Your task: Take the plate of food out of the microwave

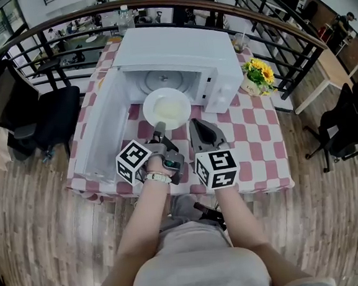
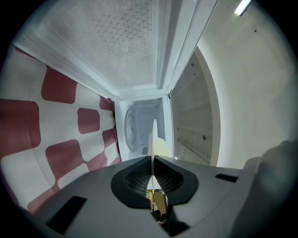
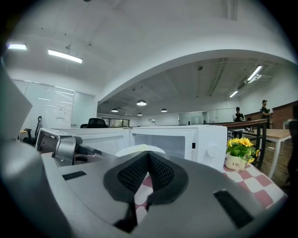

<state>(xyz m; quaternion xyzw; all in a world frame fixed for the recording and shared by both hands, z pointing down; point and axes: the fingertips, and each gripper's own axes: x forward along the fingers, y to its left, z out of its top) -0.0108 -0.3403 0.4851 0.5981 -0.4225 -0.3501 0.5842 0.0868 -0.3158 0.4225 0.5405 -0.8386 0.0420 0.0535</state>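
A white plate [image 1: 166, 107] with pale food on it hangs just outside the open white microwave [image 1: 180, 55], above the checkered table. My left gripper [image 1: 159, 129] is shut on the plate's near rim. In the left gripper view the plate [image 2: 154, 139] shows edge-on between the pressed pads, at the left gripper [image 2: 152, 160], with the microwave's cavity and its glass turntable [image 2: 129, 130] behind. My right gripper [image 1: 197, 125] hovers just right of the plate, shut and holding nothing. In the right gripper view the right gripper [image 3: 148, 155] has its jaws touching, with the plate [image 3: 139, 149] beyond them.
The microwave door [image 1: 105, 128] swings out to the left over the table. A pot of yellow flowers [image 1: 258, 76] stands right of the microwave, a cup [image 1: 239, 41] behind it. Black office chairs [image 1: 43, 120] and a curved railing [image 1: 281, 34] ring the table.
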